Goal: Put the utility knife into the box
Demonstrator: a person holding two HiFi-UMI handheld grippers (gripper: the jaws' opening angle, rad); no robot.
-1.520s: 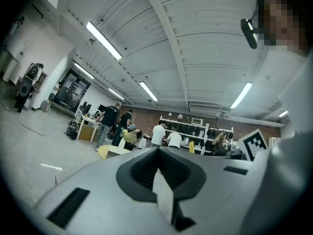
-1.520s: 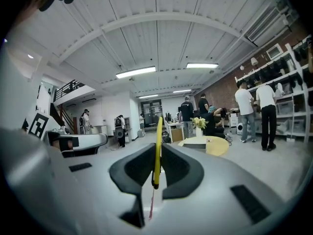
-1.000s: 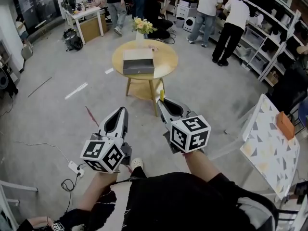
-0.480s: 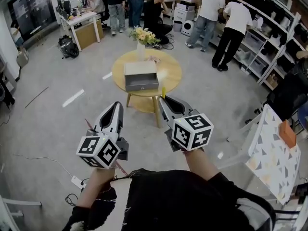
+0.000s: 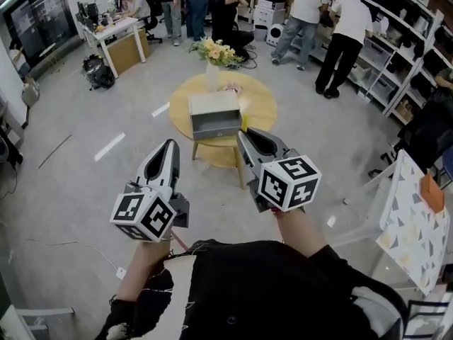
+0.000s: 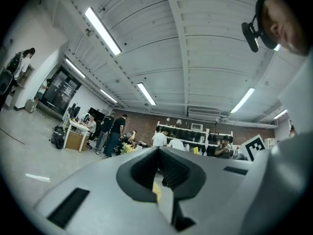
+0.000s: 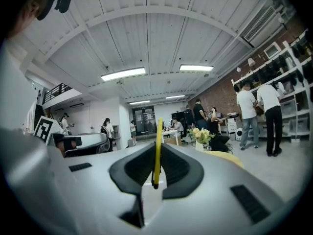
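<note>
A thin yellow utility knife (image 7: pixel 158 129) stands edge-on between the jaws of my right gripper (image 7: pixel 156 148), which is shut on it. In the head view the right gripper (image 5: pixel 243 132) points at a grey open-topped box (image 5: pixel 214 114) on a round wooden table (image 5: pixel 249 96) a little way ahead; only a sliver of the knife shows there. My left gripper (image 5: pixel 170 144) is held beside it, left of the table, jaws closed with nothing between them. The left gripper (image 6: pixel 158 152) shows no object in its own view.
A vase of flowers (image 5: pixel 215 51) stands at the table's far edge, also in the right gripper view (image 7: pixel 201 135). Several people stand by shelves (image 5: pixel 396 44) at the back right and a desk (image 5: pixel 120 30) at the back left. A patterned table (image 5: pixel 417 225) is to my right.
The table and box have come closer and now sit just beyond the gripper tips. Both grippers keep the same pose, the right one still holding the knife.
</note>
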